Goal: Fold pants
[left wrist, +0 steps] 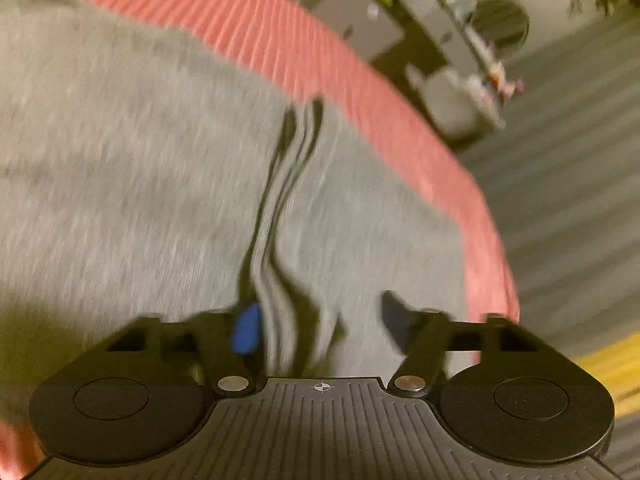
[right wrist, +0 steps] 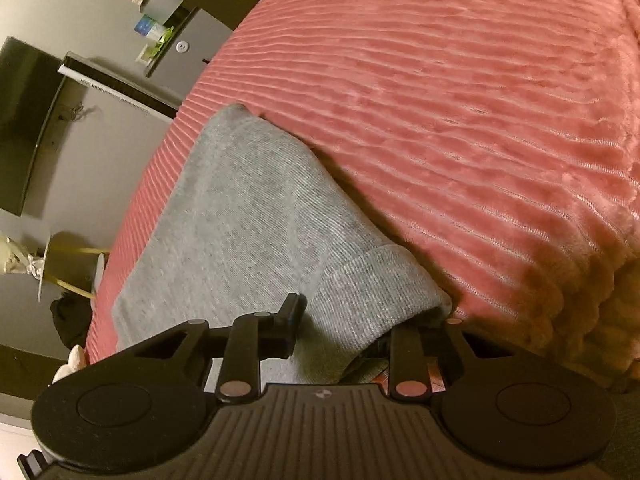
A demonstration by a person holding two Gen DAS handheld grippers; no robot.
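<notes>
Left gripper [left wrist: 320,322]: two fingers spread, pads clear of the cloth, the dark side stripes passing between them; three stripes, as far as the blur allows. Right gripper [right wrist: 366,316]: two fingers clenched on the ribbed cuff [right wrist: 384,280]. One pair of grey pants [right wrist: 240,224] lies on the pink ribbed bedspread [right wrist: 460,100], near its edge.

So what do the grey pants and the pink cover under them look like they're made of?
Grey pants: probably a soft cotton-type jersey knit, matte and heathered, with a ribbed band at the near end. Pink cover: plush, likely synthetic fleece or velvet, with raised parallel ribs and a slight sheen along the ridges.
</notes>
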